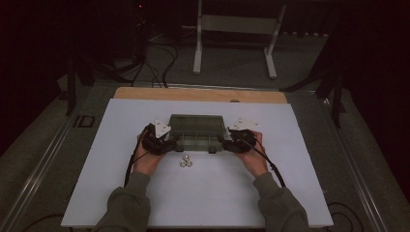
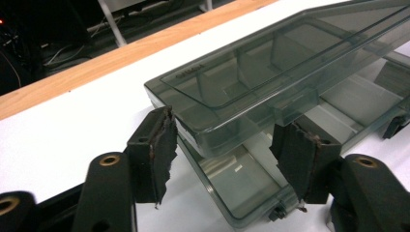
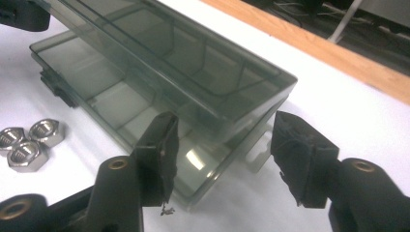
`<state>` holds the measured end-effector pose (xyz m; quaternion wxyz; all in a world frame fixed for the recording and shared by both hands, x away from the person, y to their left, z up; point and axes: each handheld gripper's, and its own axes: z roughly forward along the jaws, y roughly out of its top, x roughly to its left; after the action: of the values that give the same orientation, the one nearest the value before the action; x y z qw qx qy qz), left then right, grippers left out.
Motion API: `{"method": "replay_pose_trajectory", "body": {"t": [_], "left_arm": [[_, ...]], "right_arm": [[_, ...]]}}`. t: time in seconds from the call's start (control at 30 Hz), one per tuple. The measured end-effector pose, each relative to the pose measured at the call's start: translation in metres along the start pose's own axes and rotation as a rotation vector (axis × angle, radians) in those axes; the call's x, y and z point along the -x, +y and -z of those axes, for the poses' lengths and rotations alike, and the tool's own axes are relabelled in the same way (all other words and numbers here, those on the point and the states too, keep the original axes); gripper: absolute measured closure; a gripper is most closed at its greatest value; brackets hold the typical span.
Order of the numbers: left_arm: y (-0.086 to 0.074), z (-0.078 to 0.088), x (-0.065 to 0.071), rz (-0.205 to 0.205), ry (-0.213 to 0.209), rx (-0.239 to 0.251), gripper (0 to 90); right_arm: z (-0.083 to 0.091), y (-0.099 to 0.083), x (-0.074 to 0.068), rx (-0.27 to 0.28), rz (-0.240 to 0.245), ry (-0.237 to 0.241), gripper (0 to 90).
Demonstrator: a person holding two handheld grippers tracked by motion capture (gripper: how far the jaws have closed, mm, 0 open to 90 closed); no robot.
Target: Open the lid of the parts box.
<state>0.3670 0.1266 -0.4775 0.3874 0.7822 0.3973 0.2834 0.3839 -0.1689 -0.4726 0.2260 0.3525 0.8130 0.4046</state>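
A smoky clear plastic compartment box (image 1: 197, 129) lies mid-table, its hinged lid (image 2: 290, 58) tilted up off the base (image 2: 241, 186). My left gripper (image 2: 227, 154) clasps the lid's left front corner, one pad at the end wall and one on the front edge. My right gripper (image 3: 222, 154) clasps the lid (image 3: 193, 63) at its right front corner in the same way, above the base (image 3: 96, 99). From above, the left gripper (image 1: 167, 140) and right gripper (image 1: 233, 140) sit at the box's two ends. The compartments look empty. Three steel hex nuts (image 3: 29, 140) lie in a cluster in front of the box.
The box rests on a white board (image 1: 106, 159) with a wooden strip (image 1: 145, 93) along its far edge. The nuts (image 1: 185, 162) lie between the person's hands. Cables and a white frame stand (image 1: 232, 29) are on the floor beyond the table.
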Motion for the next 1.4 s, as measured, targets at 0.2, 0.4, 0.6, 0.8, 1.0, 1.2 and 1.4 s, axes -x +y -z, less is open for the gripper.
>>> {"method": "replay_pose_trajectory", "body": {"t": [0.2,0.4,0.6,0.8,1.0,1.2,1.4], "left_arm": [[0.006,0.002,-0.003,0.014,0.017,0.017,50.1],[0.014,0.001,-0.004,0.012,0.048,0.024,53.6],[0.024,0.0,-0.009,0.041,0.074,0.027,60.6],[0.032,-0.002,-0.017,0.076,0.076,0.031,68.0],[0.038,-0.006,-0.023,0.108,0.086,0.042,71.2],[0.045,-0.01,-0.029,0.14,0.089,0.049,74.9],[0.05,-0.015,-0.035,0.186,0.086,0.056,76.9]], "right_arm": [[0.0,0.014,-0.002,0.003,0.049,-0.026,50.7],[0.001,0.019,0.001,0.016,0.035,-0.04,55.0],[0.0,0.028,0.006,0.037,0.002,-0.063,60.5],[-0.001,0.036,0.014,0.052,-0.048,-0.072,65.3],[-0.003,0.042,0.018,0.058,-0.064,-0.081,69.1],[-0.005,0.05,0.027,0.065,-0.112,-0.075,73.6],[-0.01,0.06,0.034,0.053,-0.127,-0.089,74.5]]}}
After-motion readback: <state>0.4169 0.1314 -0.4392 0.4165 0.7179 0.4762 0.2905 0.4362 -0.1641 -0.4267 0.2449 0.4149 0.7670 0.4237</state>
